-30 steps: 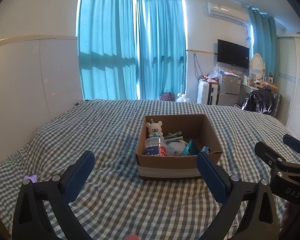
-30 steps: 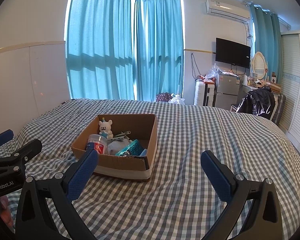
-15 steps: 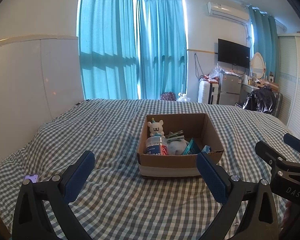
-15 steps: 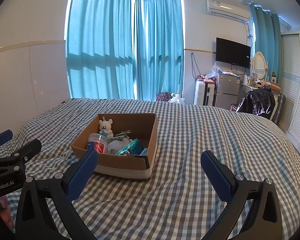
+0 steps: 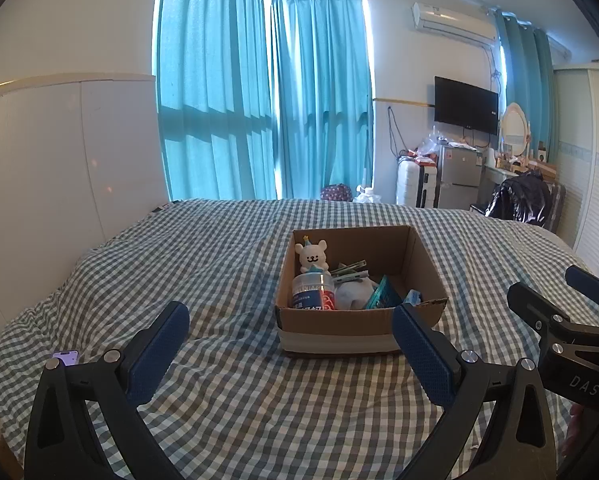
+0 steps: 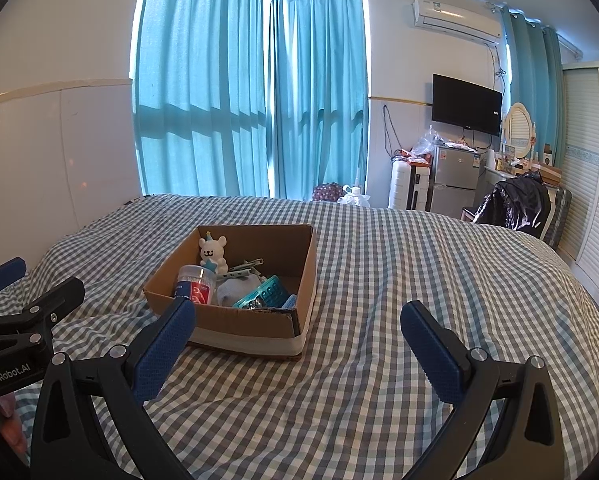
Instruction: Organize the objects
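Observation:
An open cardboard box [image 5: 339, 328] [image 6: 235, 320] sits in the middle of a bed with a blue-and-white checked cover. Inside it stand a white toy bear [image 5: 311, 256] [image 6: 213, 252] and a clear jar with a blue and red label [image 5: 313, 290] [image 6: 193, 284]. Grey clips, a pale cloth and a teal packet [image 6: 265, 292] lie beside them. My left gripper [image 5: 291, 344] hovers open just in front of the box, holding nothing. My right gripper [image 6: 299, 340] hangs open and holding nothing, in front of the box and to its right.
A phone [image 5: 64, 357] lies on the cover at the near left. A white headboard [image 5: 59, 152] runs along the left. Teal curtains, a wall TV [image 5: 465, 104], a small fridge, a suitcase and a chair with a black jacket [image 6: 515, 204] stand beyond the bed.
Both views have risen and pulled back slightly, so the box sits a little higher and farther in the frames. Both grippers stay open.

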A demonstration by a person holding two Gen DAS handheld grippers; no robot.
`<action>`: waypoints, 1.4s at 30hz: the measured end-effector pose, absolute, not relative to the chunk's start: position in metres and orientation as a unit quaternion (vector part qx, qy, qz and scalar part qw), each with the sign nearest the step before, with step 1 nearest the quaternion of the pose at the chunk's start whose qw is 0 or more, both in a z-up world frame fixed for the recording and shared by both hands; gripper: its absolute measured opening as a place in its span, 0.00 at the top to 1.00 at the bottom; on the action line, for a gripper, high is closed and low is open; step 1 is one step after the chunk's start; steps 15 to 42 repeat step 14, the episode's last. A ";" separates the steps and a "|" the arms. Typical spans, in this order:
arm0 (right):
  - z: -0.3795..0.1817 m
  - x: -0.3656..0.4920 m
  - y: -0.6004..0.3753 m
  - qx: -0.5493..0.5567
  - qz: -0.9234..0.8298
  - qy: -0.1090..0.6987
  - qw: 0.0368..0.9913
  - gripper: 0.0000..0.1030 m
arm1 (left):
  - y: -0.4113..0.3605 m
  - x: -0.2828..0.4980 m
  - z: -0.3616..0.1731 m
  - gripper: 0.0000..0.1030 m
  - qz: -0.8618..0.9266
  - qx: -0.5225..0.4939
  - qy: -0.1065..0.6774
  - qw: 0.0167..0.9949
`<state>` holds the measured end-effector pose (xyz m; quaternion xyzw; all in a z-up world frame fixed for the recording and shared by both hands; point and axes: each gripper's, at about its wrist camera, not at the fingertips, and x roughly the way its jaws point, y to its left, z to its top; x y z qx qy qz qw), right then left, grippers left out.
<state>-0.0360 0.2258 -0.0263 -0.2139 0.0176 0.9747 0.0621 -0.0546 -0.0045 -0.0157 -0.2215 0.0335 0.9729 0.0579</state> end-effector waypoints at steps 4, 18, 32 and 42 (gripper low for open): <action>-0.027 -0.036 0.226 -0.215 0.974 0.018 0.062 0.00 | -0.005 -0.055 -0.016 0.00 0.973 -0.221 0.033 0.057; -0.031 -0.035 0.227 -0.218 0.974 0.020 0.059 0.00 | -0.006 -0.055 -0.018 0.00 0.972 -0.224 0.034 0.058; -0.031 -0.035 0.227 -0.218 0.974 0.020 0.059 0.00 | -0.006 -0.055 -0.018 0.00 0.972 -0.224 0.034 0.058; -0.031 -0.035 0.227 -0.218 0.974 0.020 0.059 0.00 | -0.006 -0.055 -0.018 0.00 0.972 -0.224 0.034 0.058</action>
